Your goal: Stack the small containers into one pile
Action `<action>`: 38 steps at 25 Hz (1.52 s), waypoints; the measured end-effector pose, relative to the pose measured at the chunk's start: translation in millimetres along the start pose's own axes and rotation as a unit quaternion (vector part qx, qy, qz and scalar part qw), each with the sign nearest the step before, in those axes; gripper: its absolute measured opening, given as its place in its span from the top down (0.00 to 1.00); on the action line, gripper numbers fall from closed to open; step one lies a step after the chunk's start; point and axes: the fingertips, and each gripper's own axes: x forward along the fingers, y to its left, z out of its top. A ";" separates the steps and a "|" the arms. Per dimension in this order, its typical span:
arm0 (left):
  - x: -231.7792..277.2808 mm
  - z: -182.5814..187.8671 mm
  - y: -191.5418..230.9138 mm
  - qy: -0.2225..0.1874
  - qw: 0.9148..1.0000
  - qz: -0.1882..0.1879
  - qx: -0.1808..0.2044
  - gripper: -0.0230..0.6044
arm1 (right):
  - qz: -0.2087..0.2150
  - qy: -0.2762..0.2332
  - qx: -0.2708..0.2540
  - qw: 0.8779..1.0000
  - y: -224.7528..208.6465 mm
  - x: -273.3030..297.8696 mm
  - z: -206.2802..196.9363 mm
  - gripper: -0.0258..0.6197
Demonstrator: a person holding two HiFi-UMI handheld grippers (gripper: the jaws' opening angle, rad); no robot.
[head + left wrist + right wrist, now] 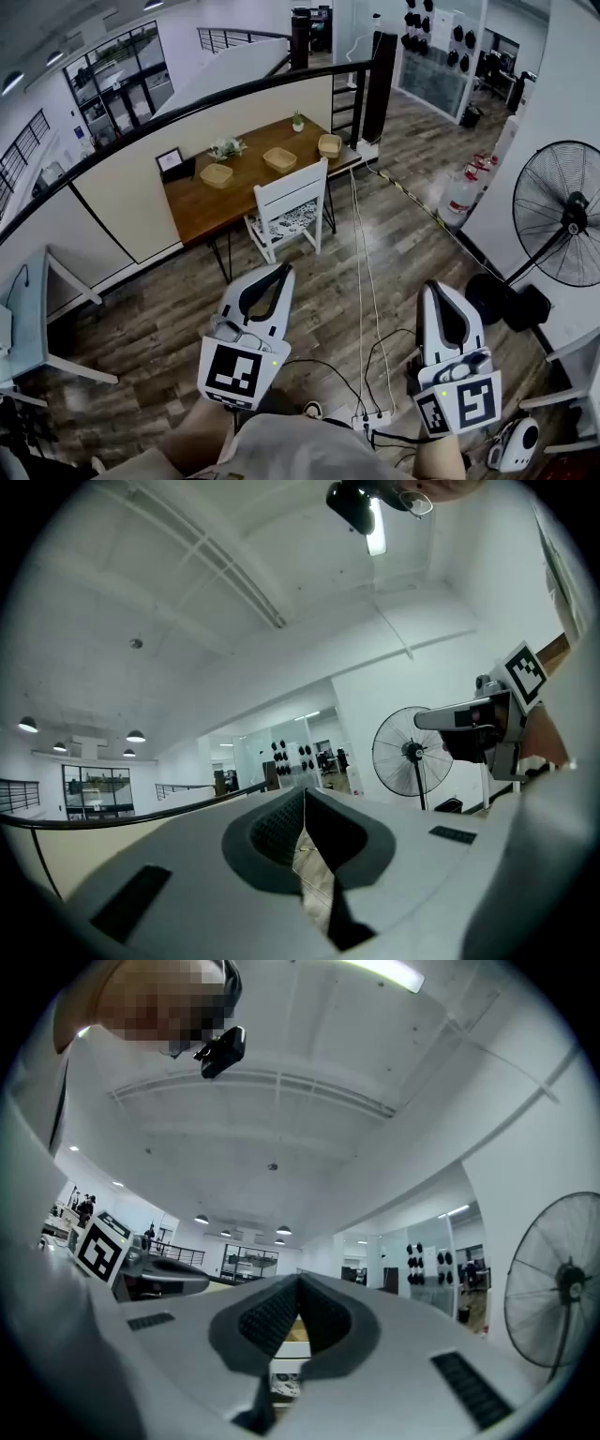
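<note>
Nearest, low in the head view: left tool and right tool, side by side and well apart, held out over the wooden floor.

Left tool: shut tight, ribbed pads pressed together along their length. Grips nothing, touches nothing. Only floor visible through the slit below the pads in the left gripper view.

Right tool: likewise fully closed, pads meeting in the right gripper view. Empty, in contact with nothing.

Just below and between the two, on the floor: white power strip with thin cables running away across the boards.

Further out: white chair pushed up to a wooden desk.

On the desk, spread in a row and apart from each other, none stacked: left container, middle container, right container, all small and woven. Well beyond reach of both tools.

Off to the right: standing fan.
</note>
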 end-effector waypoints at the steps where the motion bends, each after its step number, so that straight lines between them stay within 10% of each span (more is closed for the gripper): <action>1: 1.5 -1.3 -1.0 0.002 1.000 0.001 -0.002 0.95 | 0.001 0.004 -0.002 1.000 -1.8 0.5 -2.2 0.95; 5: 10.1 -4.7 3.5 -0.002 1.000 0.015 -0.025 0.94 | -0.022 0.009 0.009 1.000 -17.2 6.8 -9.1 0.93; 7: 14.8 -8.6 10.0 -0.001 0.999 0.026 -0.041 0.64 | -0.029 0.000 0.021 0.999 -23.8 11.3 -10.3 0.48; 9: 22.7 -12.0 17.0 -0.004 0.998 0.033 -0.046 0.51 | -0.037 -0.005 0.014 0.999 -29.7 16.8 -13.4 0.37; 21: 112.6 -41.2 63.7 -0.002 0.999 0.020 -0.047 0.46 | -0.065 0.007 0.007 0.998 -72.0 100.7 -46.2 0.34; 38: 321.4 -80.4 227.7 0.016 0.998 -0.018 -0.057 0.47 | -0.074 0.060 0.029 0.995 -121.6 362.4 -99.9 0.34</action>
